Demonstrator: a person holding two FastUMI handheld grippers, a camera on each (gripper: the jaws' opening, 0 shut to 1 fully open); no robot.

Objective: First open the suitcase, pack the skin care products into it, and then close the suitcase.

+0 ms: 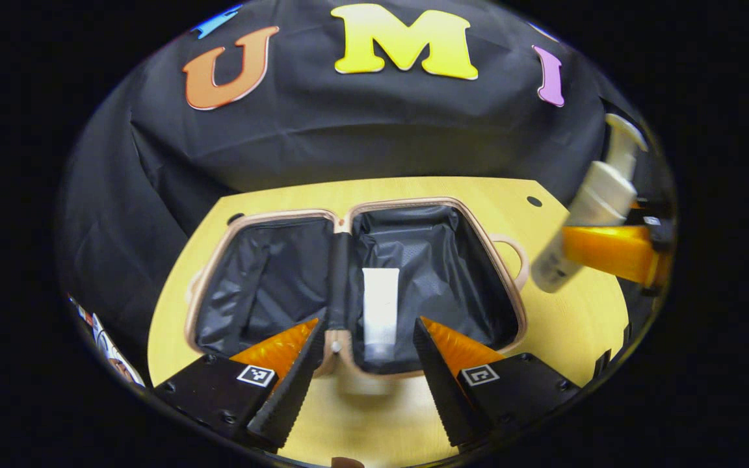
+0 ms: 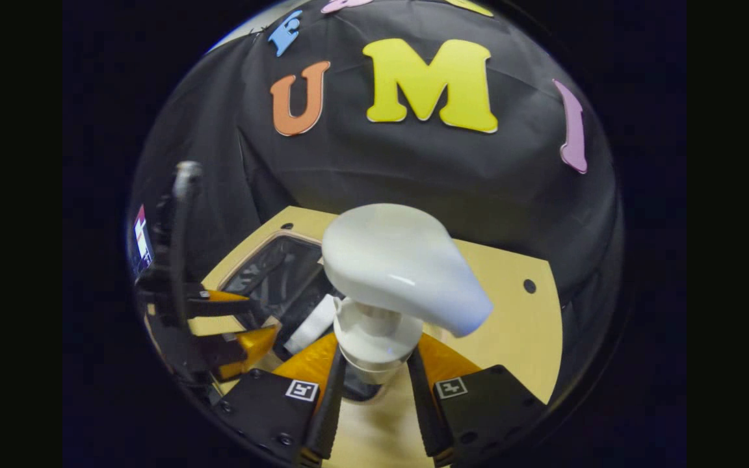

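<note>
A small pink suitcase lies open flat on the round wooden table, showing two black-lined halves. A white tube lies in its right half. My left gripper hovers open just in front of the case, its fingers either side of the tube's near end without touching it. At the right, the other gripper's fingers hold a white pump bottle tilted in the air beside the case's handle. In the right gripper view, my right gripper is shut on that pump bottle, whose pump head looms close.
The black cloth wall rises right behind the table. In the right gripper view the open suitcase and the tube lie lower left, with the other gripper and its holder over them. Bare tabletop stretches right of the bottle.
</note>
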